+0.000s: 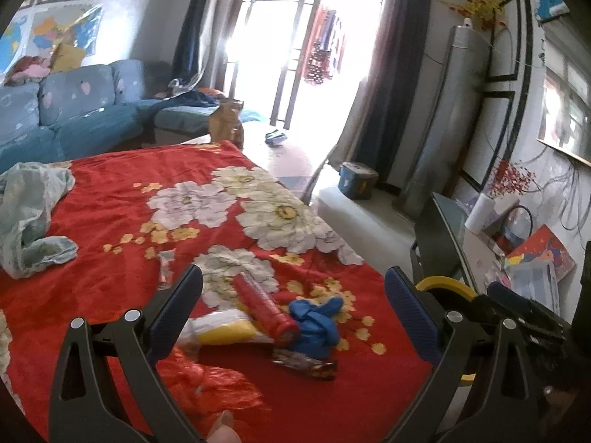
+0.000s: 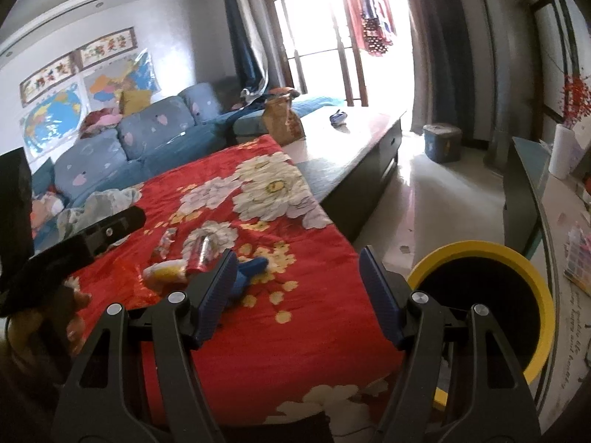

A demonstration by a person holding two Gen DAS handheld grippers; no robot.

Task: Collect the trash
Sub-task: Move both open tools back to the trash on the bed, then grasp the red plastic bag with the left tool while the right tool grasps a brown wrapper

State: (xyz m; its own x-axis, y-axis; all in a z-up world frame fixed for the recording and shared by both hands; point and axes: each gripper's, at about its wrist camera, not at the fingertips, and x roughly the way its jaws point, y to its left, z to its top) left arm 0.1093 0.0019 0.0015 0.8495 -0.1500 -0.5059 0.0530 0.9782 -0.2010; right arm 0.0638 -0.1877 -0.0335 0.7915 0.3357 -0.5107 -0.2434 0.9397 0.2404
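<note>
Left gripper (image 1: 293, 312): fingers spread wide, nothing between pads, hovering above the trash cluster. Looks lined up for a first pick.

Right gripper (image 2: 297, 295): also wide, nothing held, parked over the near edge of the red floral blanket (image 1: 122, 295), just beside the bin. Probably staged clear of the left side's approach.

Trash bunched together on the blanket, near corner:
- red cylindrical tube (image 1: 264, 308), lying flat, angled, resting across the rest
- crumpled blue glove (image 1: 316, 323), touching the tube's near end
- yellow-white plastic wrapper (image 1: 221, 328), partly under the tube
- dark snack wrapper (image 1: 304, 361), nearest the blanket edge
- small clear scrap (image 1: 166, 264), slightly apart, farther in

Yellow-rimmed bin (image 2: 480, 295): dark inside, off the blanket's right edge, near the pile. Short carry likely the reason.

Crumpled pale cloth (image 1: 33, 217) at far left of blanket: laundry or trash, cannot tell.

Tube on top, so likely the easiest first grab; roll risk on soft fabric.
</note>
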